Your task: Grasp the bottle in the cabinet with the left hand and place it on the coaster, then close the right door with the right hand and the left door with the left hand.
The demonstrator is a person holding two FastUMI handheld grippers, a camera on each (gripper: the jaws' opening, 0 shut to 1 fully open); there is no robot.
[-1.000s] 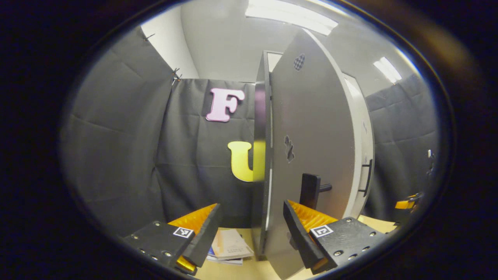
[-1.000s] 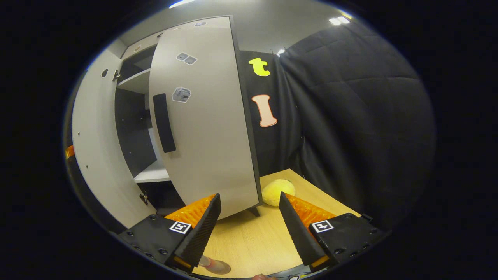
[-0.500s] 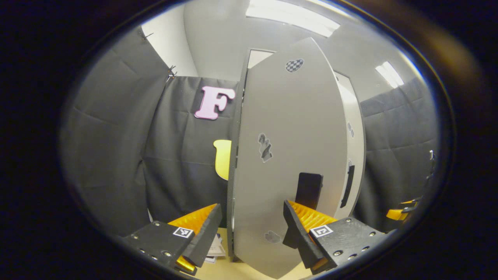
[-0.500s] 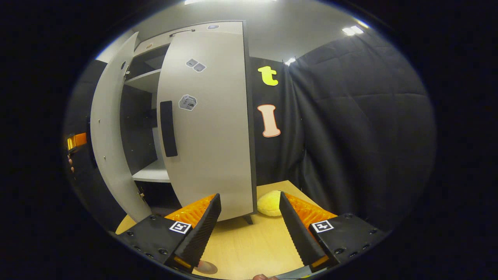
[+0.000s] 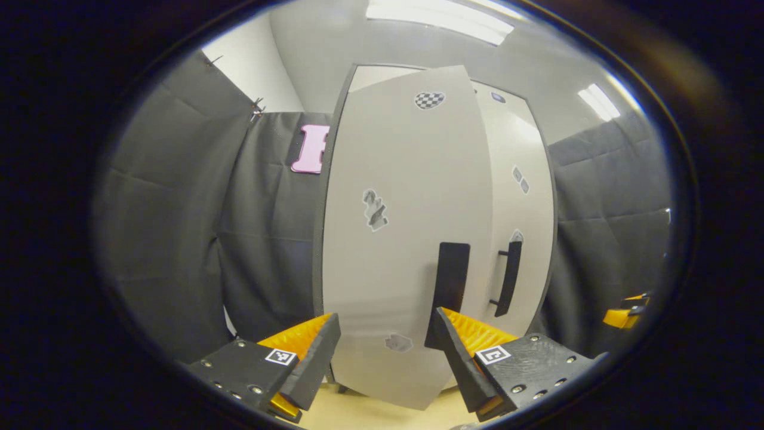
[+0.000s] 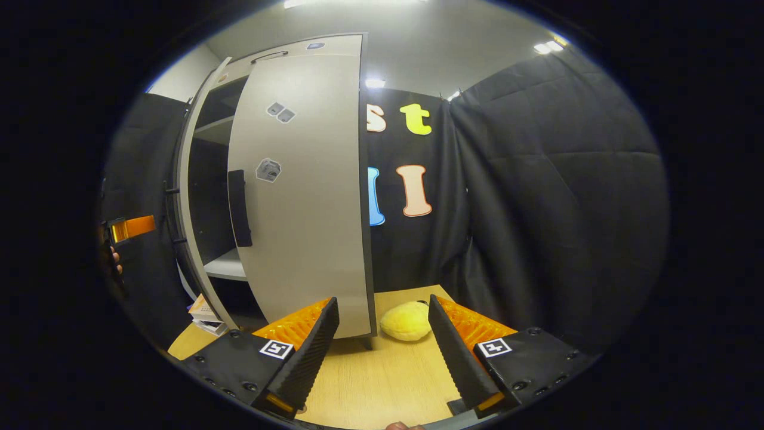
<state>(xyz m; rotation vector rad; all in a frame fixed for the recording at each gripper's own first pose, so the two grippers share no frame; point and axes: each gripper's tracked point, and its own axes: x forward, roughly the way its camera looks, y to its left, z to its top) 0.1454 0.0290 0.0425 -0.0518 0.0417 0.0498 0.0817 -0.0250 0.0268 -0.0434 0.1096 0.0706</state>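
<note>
The cabinet's left door (image 5: 394, 239) faces me in the left gripper view, grey with a flat black handle (image 5: 450, 280). It stands slightly ajar. My left gripper (image 5: 385, 319) is open right in front of it, its right finger (image 5: 456, 352) close under the handle. Beside it is the right door (image 5: 522, 239) with its own black handle (image 5: 507, 278). In the right gripper view the right door (image 6: 304, 197) is pushed to. The left door (image 6: 190, 197) is seen edge-on, with a dark gap and a shelf (image 6: 225, 266) between them. My right gripper (image 6: 382, 301) is open and empty, back from the cabinet over the table.
A yellow plush (image 6: 406, 321) lies on the wooden table (image 6: 388, 376) by the cabinet's right foot. A stack of books (image 6: 203, 310) sits at the cabinet's left foot. The left gripper's orange part (image 6: 132, 227) and a hand show far left. Black cloth walls surround the booth.
The left door has swung from edge-on to almost shut, with my left gripper following behind it. The right gripper has drawn back a little from the right door.
</note>
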